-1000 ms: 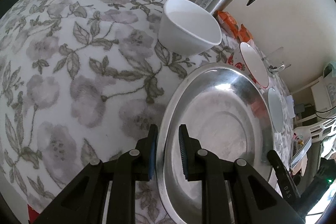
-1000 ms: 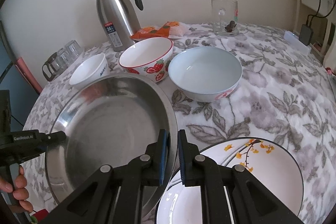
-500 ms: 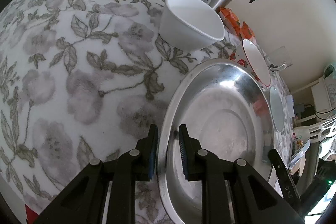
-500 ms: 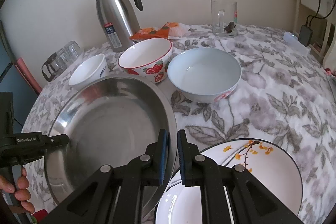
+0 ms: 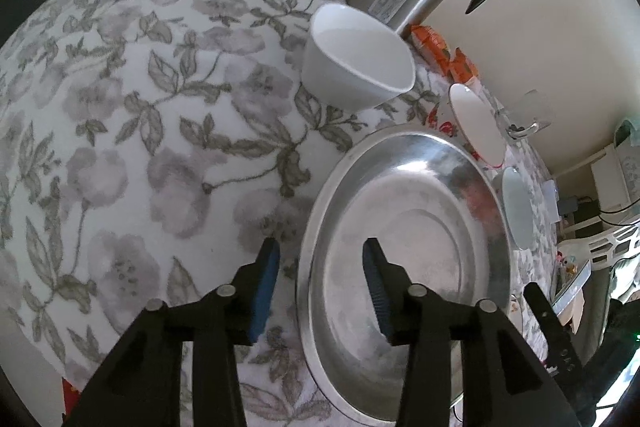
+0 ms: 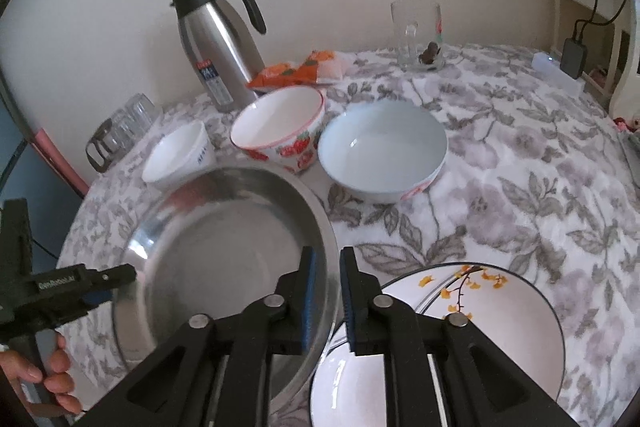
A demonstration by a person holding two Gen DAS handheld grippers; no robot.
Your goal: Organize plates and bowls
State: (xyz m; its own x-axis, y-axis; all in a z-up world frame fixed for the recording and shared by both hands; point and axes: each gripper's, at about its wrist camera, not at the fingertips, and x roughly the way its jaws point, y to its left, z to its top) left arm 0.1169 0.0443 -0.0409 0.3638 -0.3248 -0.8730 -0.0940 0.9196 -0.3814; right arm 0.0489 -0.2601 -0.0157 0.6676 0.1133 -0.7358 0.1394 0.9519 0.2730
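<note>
Steel basin (image 6: pixel 224 247) — a wide, shallow stainless dish — lies mouth up on the cloth-covered counter (image 6: pixel 540 187), at its near left part; its right rim appears to overlap the edge of the ginkgo-patterned plate (image 6: pixel 500 311), though contact there cannot be confirmed.

Left hand-held gripper (image 5: pixel 318 281): jaws opening, straddling the basin's left rim; the pads stand clear of the metal on both sides, so nothing is gripped. Right hand-held gripper (image 6: pixel 328 297): jaws opening, the right rim between them; a narrow gap shows at each pad, so the hold looks released.

Handling, as a judgement: thin sheet steel, so light and stiff, not fragile, but smooth and slippery against rubber pads; the rolled rim is the only sound place to take it, and a two-point hold on opposite edges suits its width; one-sided lifting would likely let it swing.

Orientation: the basin is round and has no long axis; its opening faces up, its flat base on the cloth.

Other task items: small white bowl (image 6: pixel 176 157), strawberry bowl (image 6: pixel 280 127) and pale blue bowl (image 6: pixel 382 151) stand upright in a row behind the basin, close together — ceramic by appearance, so heavier and breakable, glazed and slick; each would be best pinched over the rim wall. All are separate, not yet nested.

Thermal jug (image 6: pixel 216 43) stands behind them, by the wall.
</note>
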